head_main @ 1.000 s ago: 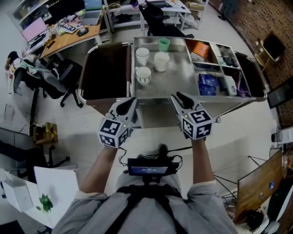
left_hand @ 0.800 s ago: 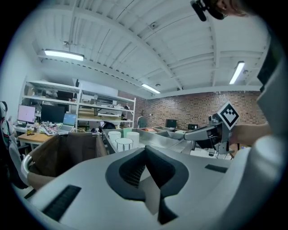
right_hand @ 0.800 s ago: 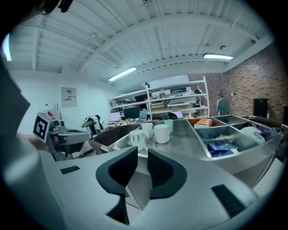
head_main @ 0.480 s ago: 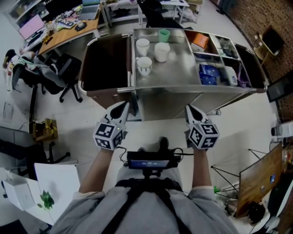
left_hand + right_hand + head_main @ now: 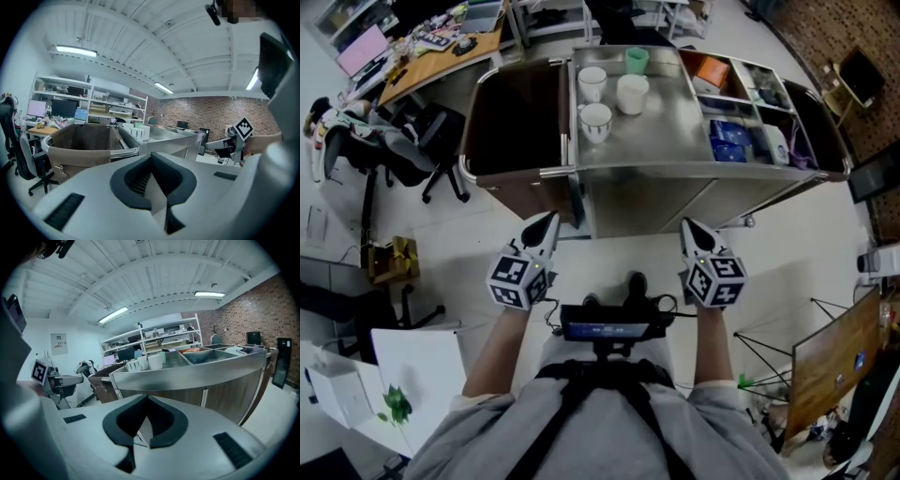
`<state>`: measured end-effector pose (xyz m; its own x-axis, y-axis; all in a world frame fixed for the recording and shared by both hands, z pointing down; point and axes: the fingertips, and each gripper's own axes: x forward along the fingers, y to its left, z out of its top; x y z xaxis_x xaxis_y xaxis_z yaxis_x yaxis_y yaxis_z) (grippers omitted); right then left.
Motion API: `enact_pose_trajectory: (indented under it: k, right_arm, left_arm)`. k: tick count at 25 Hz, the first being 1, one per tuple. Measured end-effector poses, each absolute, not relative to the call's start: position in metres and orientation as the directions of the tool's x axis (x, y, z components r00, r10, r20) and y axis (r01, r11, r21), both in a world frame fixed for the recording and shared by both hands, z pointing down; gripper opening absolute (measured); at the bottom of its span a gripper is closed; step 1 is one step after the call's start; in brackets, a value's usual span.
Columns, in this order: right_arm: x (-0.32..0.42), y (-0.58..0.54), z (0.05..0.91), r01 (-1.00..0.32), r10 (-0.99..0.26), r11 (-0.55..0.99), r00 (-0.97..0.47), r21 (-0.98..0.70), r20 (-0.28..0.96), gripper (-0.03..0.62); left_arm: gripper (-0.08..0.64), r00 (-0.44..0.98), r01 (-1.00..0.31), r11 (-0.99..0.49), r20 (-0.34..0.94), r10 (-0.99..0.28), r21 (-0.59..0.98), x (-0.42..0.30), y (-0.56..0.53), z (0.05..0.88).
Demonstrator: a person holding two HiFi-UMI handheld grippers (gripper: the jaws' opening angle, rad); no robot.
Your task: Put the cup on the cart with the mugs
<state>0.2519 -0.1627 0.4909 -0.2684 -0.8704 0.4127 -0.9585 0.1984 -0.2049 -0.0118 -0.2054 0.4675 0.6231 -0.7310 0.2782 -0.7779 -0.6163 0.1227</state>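
Both tools are empty. The left gripper [image 5: 544,225] has its jaws pressed together with nothing between them. The right gripper [image 5: 690,229] is the same, closed on air. They hang side by side, low and close to the person's body, apart from the cart [image 5: 661,141], which stands ahead of both tips.

The green cup [image 5: 637,60] is on the steel top of the cart, at its far edge, ahead of the gap between the two grippers. It stands upright, just beside the white mugs [image 5: 596,120], so I judge the task to be finished.

A small risk remains. The cup is close to the far rim, and if a gripper goes forward and pushes the mugs, the cup could slide off behind.

A brown bin [image 5: 511,122] is ahead and left of the left gripper. Compartments with blue packs [image 5: 728,145] are ahead and right of the right gripper. An office chair [image 5: 431,155] stands far to the left. Between the tips and the cup stand the near edge of the cart and the mugs, so any reach must pass over or around them.
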Motion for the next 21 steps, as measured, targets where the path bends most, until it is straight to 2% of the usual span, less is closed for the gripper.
enact_pose_trajectory:
  k: [21]
  right_arm:
    - [0.247, -0.160, 0.494, -0.958, -0.871, 0.199, -0.269, -0.207, 0.411, 0.002]
  left_arm:
    - [-0.003, 0.629, -0.773, -0.618, 0.292, -0.721, 0.140, -0.019, -0.201, 0.479]
